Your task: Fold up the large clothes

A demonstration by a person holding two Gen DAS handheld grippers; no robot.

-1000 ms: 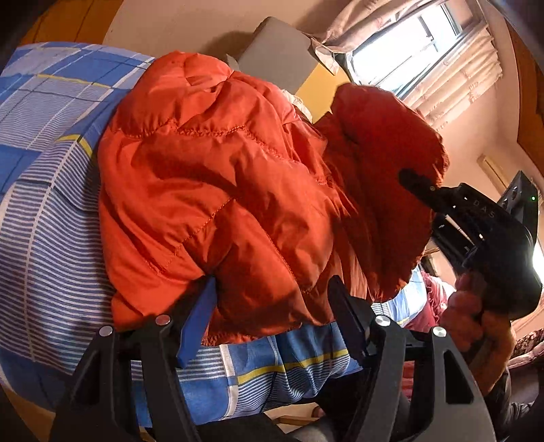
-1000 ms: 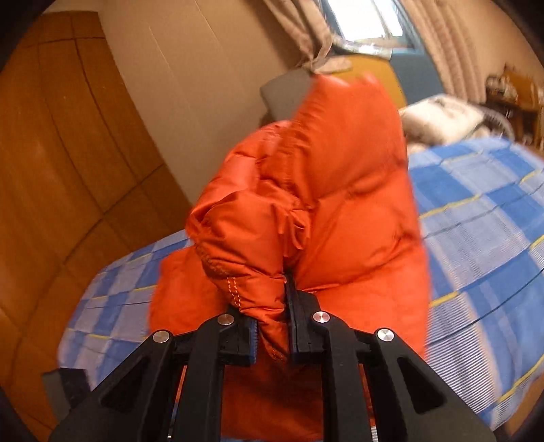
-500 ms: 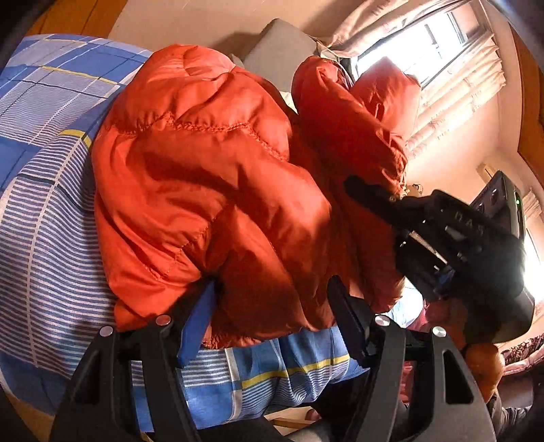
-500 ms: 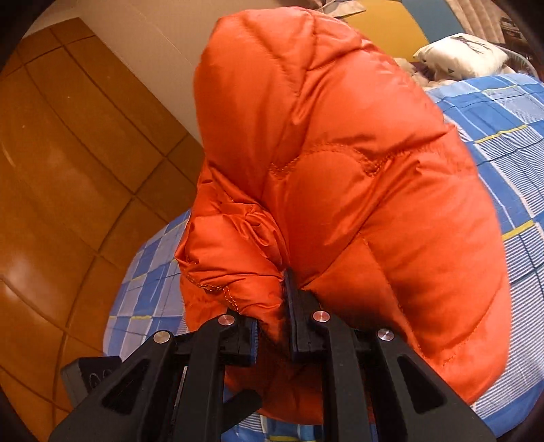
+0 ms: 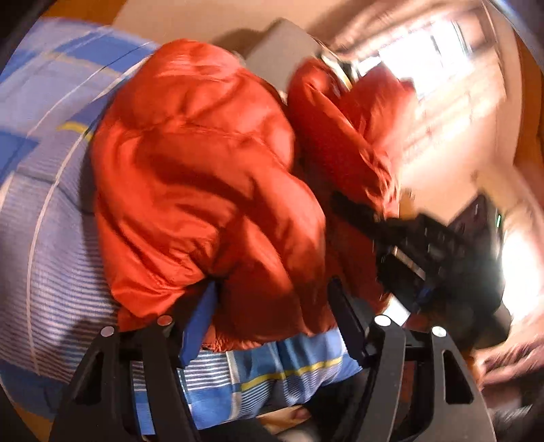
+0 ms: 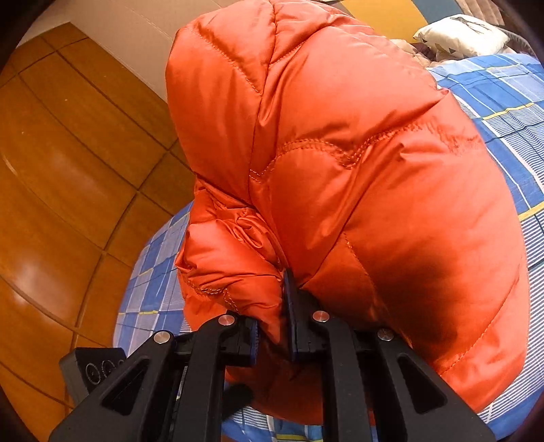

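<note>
A puffy orange jacket (image 5: 204, 190) lies bunched on a blue checked bed cover (image 5: 44, 238). My left gripper (image 5: 272, 312) has its jaws closing on the jacket's thick near edge, which fills the gap between the pads. In the right wrist view my right gripper (image 6: 275, 306) is shut on a fold of the jacket (image 6: 340, 170), and a raised, quilted part of it bulges over the fingers. The right gripper (image 5: 350, 209) also shows in the blurred left wrist view, at the jacket's right side.
The bed cover (image 6: 503, 102) spreads around the jacket, with a white pillow (image 6: 462, 32) at the far end. Wooden panelling (image 6: 68, 170) stands to the left. A bright window (image 5: 425, 68) and a grey cushion (image 5: 282, 51) lie behind. A hand (image 5: 510, 363) holds the right tool.
My right gripper has come down and in toward the jacket's body, carrying the raised orange part over with it. The left gripper stays on the near edge.
</note>
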